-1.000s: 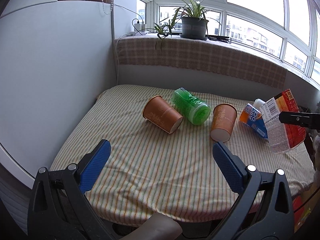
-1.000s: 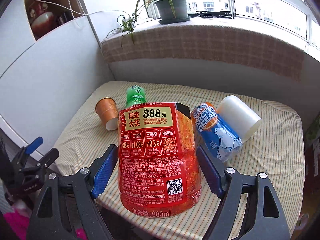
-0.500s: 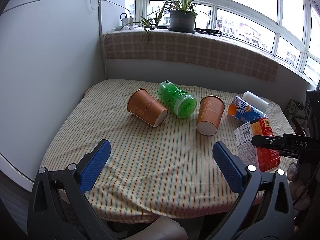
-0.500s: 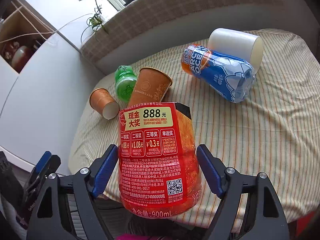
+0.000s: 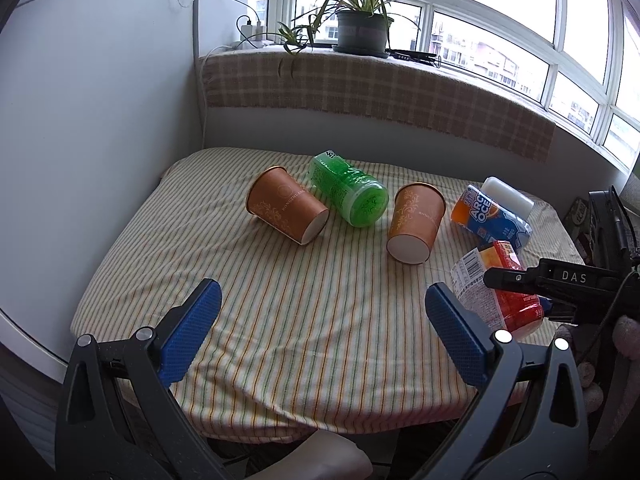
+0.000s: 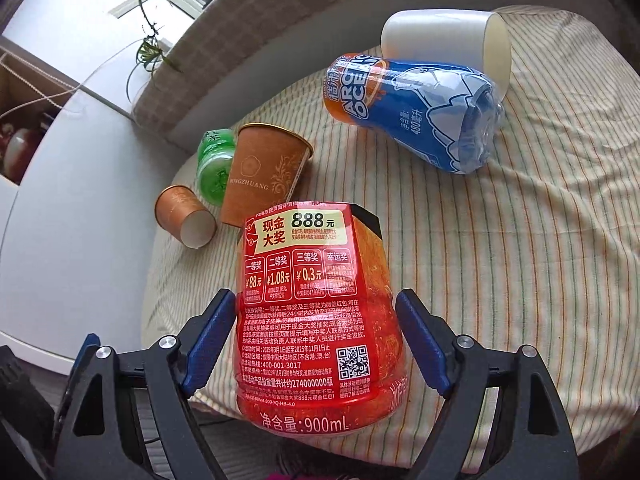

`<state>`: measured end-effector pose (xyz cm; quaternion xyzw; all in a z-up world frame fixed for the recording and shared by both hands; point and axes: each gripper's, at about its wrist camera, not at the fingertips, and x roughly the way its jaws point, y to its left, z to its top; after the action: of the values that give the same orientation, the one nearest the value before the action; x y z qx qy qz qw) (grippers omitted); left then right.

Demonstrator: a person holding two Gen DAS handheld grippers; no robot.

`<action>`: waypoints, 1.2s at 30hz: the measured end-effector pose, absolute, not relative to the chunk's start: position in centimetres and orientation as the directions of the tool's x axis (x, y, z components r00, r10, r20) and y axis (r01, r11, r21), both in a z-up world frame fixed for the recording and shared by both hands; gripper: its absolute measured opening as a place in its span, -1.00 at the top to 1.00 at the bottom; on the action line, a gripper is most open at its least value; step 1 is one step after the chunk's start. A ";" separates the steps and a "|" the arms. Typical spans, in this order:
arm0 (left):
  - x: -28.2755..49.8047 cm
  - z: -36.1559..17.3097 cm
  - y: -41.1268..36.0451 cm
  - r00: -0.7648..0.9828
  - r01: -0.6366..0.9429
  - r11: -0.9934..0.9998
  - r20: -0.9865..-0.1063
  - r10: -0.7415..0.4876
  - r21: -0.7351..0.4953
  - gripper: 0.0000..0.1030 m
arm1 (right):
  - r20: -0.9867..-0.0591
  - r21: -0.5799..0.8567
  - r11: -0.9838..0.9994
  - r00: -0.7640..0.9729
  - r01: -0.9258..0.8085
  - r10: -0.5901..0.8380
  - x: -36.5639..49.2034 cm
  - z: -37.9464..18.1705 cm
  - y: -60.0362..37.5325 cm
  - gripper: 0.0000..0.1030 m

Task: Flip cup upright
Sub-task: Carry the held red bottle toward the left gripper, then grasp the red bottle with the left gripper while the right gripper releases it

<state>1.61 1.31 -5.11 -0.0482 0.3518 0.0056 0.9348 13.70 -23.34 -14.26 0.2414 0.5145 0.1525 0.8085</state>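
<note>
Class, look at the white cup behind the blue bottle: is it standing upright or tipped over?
Tipped over. The white cup lies on its side on the striped cloth, open mouth facing sideways, resting against the blue bottle.

You can read "888" and "900mL" on the red bottle (image 6: 316,304), plus prize boxes marked "88", "1.08" and "0.3", the number "400-001-3017" and a QR code. Beyond the red bottle, the brown cup (image 6: 266,174) reads "ONGZHUANG", its first letter hidden. Right of that cup, the blue bottle (image 6: 416,112) shows "ARC" over "OCE". The right tool (image 5: 560,280) carries "DAS".
</note>
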 end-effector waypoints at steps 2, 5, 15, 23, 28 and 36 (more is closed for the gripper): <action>1.7 -5.2 1.3 0.746 -0.045 0.995 -0.665 -0.028 -0.092 -1.00 | -0.766 0.535 0.845 0.417 -0.010 0.490 13.8 -14.2 -23.2 -0.60; 1.8 -5.3 1.5 0.739 -0.047 0.993 -0.673 -0.038 -0.107 -1.00 | -0.769 0.528 0.849 0.416 -0.012 0.484 13.7 -14.1 -23.3 -0.60; 2.8 -5.8 1.4 0.695 0.000 0.984 -0.708 -0.129 -0.180 -1.00 | -0.771 0.443 0.894 0.480 -0.067 0.418 12.3 -11.4 -24.1 -0.60; 4.5 -6.7 -0.8 0.633 0.079 0.962 -0.732 -0.250 -0.260 -1.00 | -0.761 0.159 0.987 0.633 -0.028 0.141 8.3 -7.6 -24.6 -0.60; 6.2 -7.5 -2.2 0.549 0.115 0.921 -0.749 -0.371 -0.372 -1.00 | -0.732 0.064 0.998 0.680 0.004 0.045 6.9 -6.7 -24.9 -0.60; 9.5 -10.0 -3.2 0.417 0.047 0.846 -0.759 -0.500 -0.532 -0.98 | -0.708 -0.026 0.999 0.705 0.032 -0.041 5.7 -6.3 -25.1 -0.60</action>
<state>9.53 -3.22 -10.01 -0.2210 0.5130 -0.1685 0.8122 5.73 -25.07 -6.25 -0.0061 0.3837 -0.0197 0.9232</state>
